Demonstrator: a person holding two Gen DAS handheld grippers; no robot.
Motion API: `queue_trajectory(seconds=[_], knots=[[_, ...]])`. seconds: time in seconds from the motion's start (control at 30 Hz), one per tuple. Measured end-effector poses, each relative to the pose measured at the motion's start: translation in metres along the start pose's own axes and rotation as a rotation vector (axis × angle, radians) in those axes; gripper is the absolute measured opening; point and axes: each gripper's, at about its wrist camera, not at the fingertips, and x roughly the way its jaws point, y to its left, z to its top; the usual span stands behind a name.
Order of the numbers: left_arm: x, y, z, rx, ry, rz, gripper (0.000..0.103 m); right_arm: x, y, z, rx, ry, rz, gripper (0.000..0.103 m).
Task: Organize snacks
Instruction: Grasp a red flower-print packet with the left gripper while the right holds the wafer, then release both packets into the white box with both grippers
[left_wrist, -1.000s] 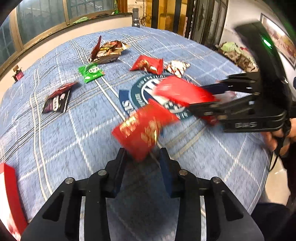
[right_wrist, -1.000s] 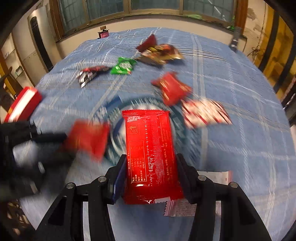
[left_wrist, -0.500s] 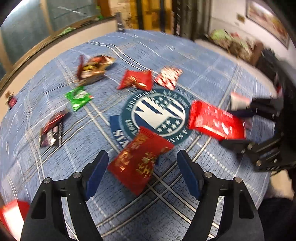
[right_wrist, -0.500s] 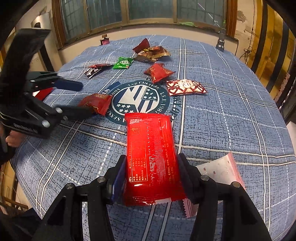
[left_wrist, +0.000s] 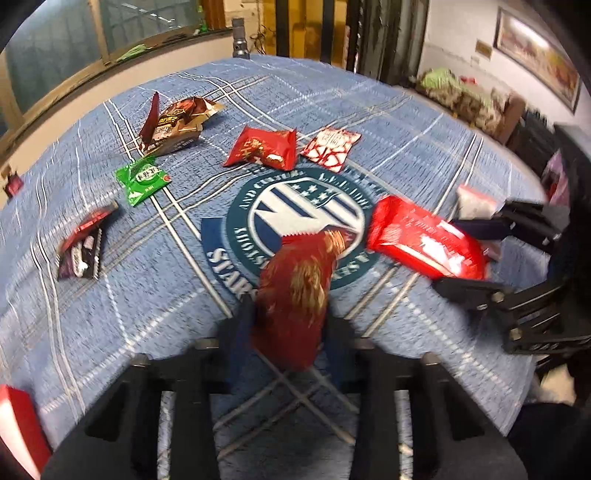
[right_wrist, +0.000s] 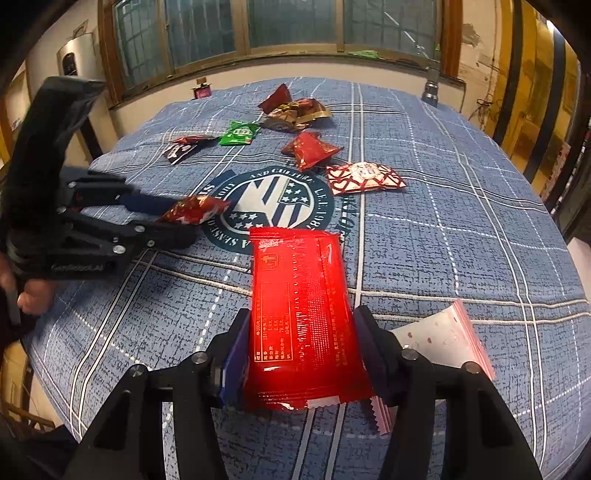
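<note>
A dark red-and-gold snack packet stands on end between the fingers of my left gripper, whose jaws are closing and press on its sides. The right wrist view shows that packet at the tip of the left gripper, just above the cloth. My right gripper is shut on a flat bright red packet. In the left wrist view the right gripper holds that packet over the table's right side.
On the blue checked cloth with a round emblem lie a green packet, a brown-gold bag, a red packet, a heart-patterned packet and a dark packet. A white-pink packet lies under my right gripper. A red box sits near left.
The left jaws spread wide around the red-and-gold packet lying on the cloth, then closed on it, and it now stands on end. The right gripper carried its red packet to the right.
</note>
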Motion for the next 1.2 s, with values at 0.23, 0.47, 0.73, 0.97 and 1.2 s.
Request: queue_trajectory(seconds=[0.23, 0.47, 0.73, 0.97, 1.2], knots=[[-0.003, 0.009, -0.01, -0.154, -0.011, -0.032, 0.004, -0.006, 0.005, -0.005, 0.003, 0.006, -0.005, 0.053], [-0.011, 0.028, -0.019, -0.261, -0.055, -0.016, 0.003, -0.01, 0.006, -0.008, 0.041, 0.002, 0.033, 0.052], [-0.038, 0.028, -0.033, -0.285, -0.099, 0.048, 0.003, -0.013, 0.011, -0.006, 0.079, 0.001, 0.108, 0.052], [-0.083, 0.027, -0.068, -0.327, -0.13, 0.159, 0.003, -0.014, 0.034, 0.003, 0.078, -0.002, 0.212, 0.052], [-0.143, 0.035, -0.125, -0.431, -0.171, 0.315, 0.003, -0.012, 0.103, 0.041, -0.011, -0.005, 0.396, 0.052]])
